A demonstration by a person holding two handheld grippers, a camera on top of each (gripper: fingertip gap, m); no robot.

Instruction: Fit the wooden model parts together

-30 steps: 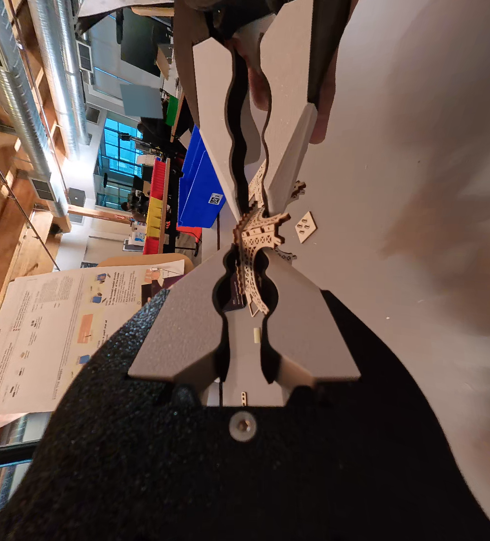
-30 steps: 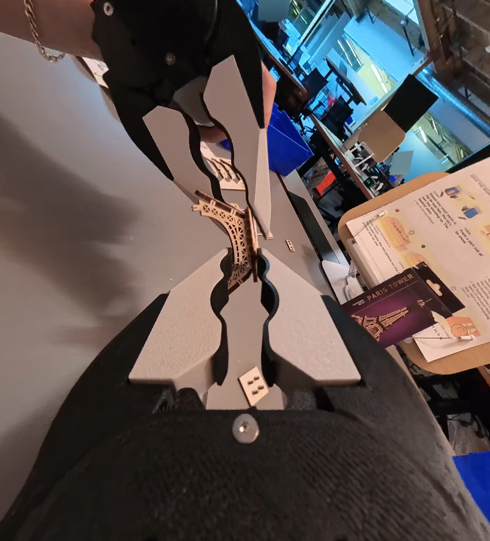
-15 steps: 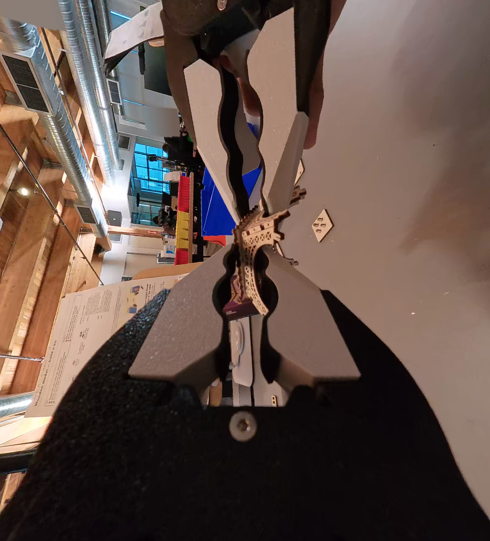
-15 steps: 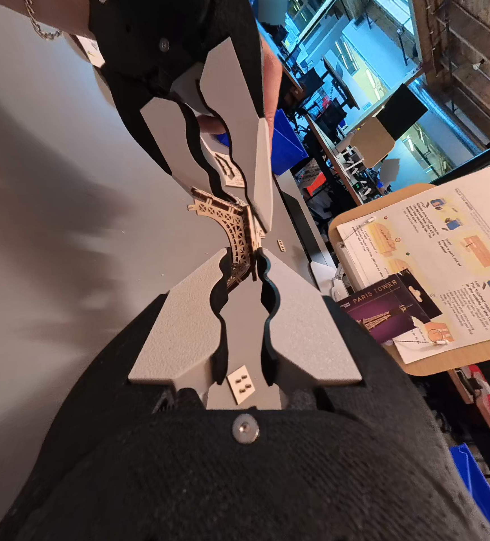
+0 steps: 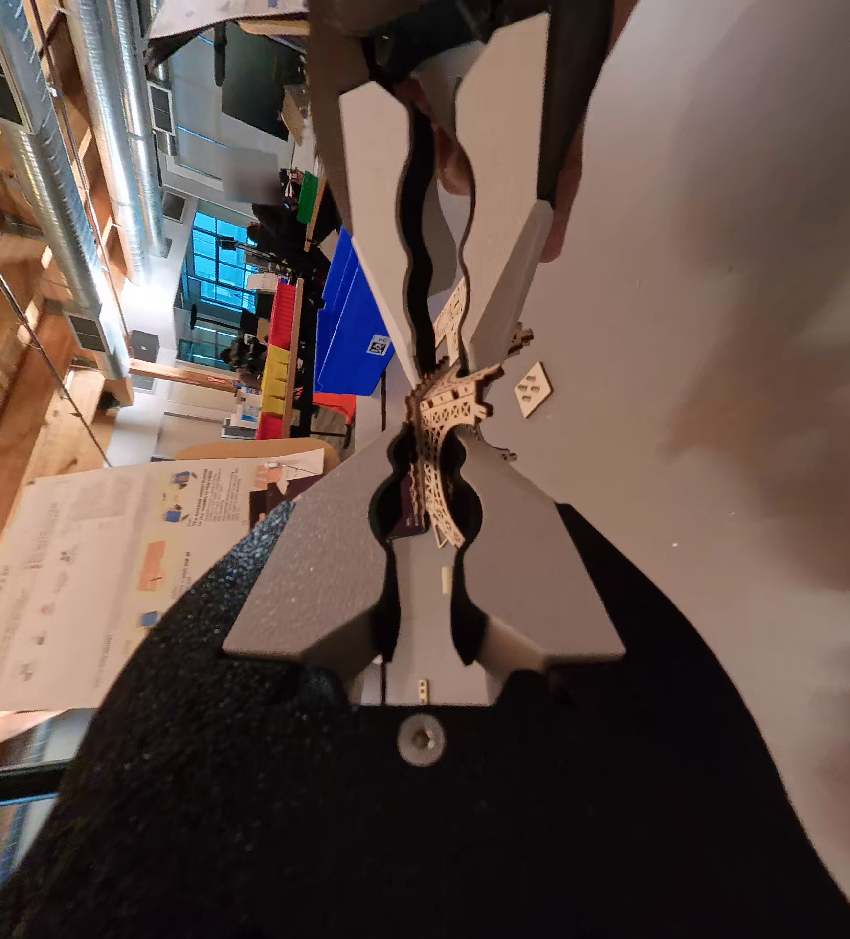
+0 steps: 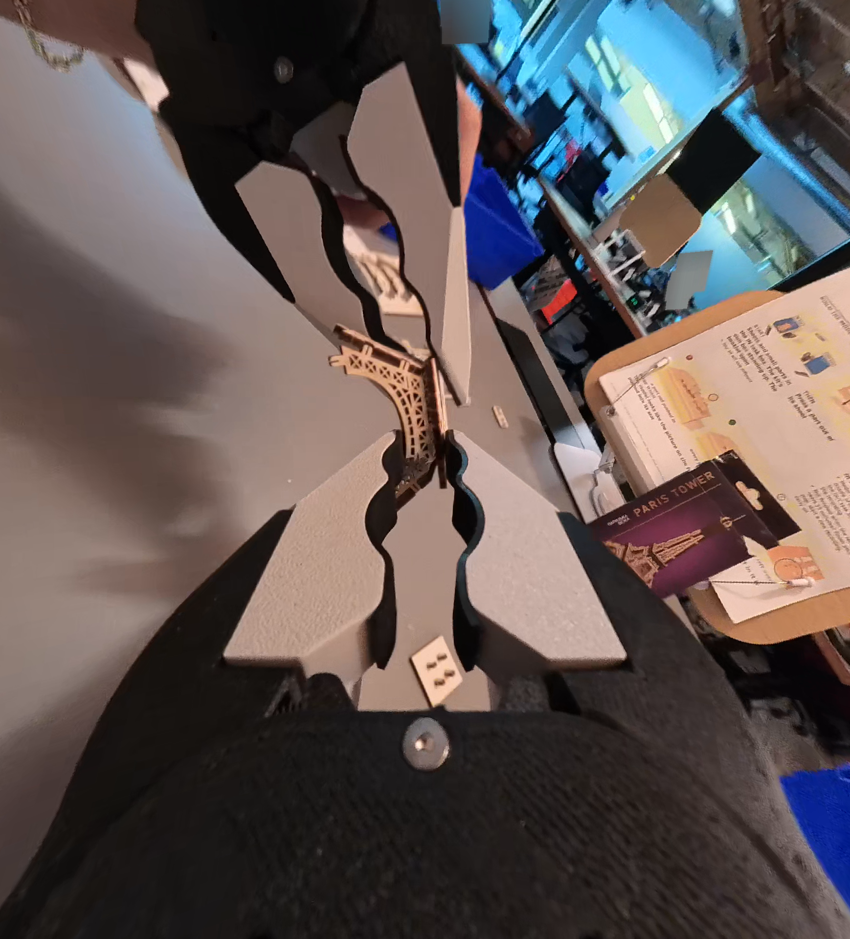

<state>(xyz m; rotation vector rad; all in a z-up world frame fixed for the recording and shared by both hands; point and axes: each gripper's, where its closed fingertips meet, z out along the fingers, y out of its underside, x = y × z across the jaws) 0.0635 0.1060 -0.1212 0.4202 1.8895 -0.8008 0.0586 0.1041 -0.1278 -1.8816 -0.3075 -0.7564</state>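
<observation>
A small wooden lattice tower assembly [image 5: 451,406] hangs above the grey table [image 5: 717,254], held from both ends. My left gripper [image 5: 430,447] is shut on its narrow end. My right gripper [image 5: 451,368] comes in from above in the left wrist view, shut on the wide base end. In the right wrist view the right gripper [image 6: 423,447] is shut on the assembly [image 6: 397,386], where a curved lattice leg meets a second panel seen edge-on. The left gripper [image 6: 402,355] closes on it from the far side.
A small square wooden plate with holes [image 5: 533,388] lies on the table and shows between the right gripper's fingers [image 6: 437,670]. A wooden part sheet [image 6: 387,284], a tiny piece [image 6: 500,415], an instruction clipboard [image 6: 768,406], a purple package card [image 6: 682,533] and blue bins [image 5: 352,330] are nearby. Only a small space, under 4 cm, lies between the two pairs of fingers.
Both grippers kept their hold on the tower assembly. The pair tilted a little and swung back, so the background shifted; the grip itself looks the same.
</observation>
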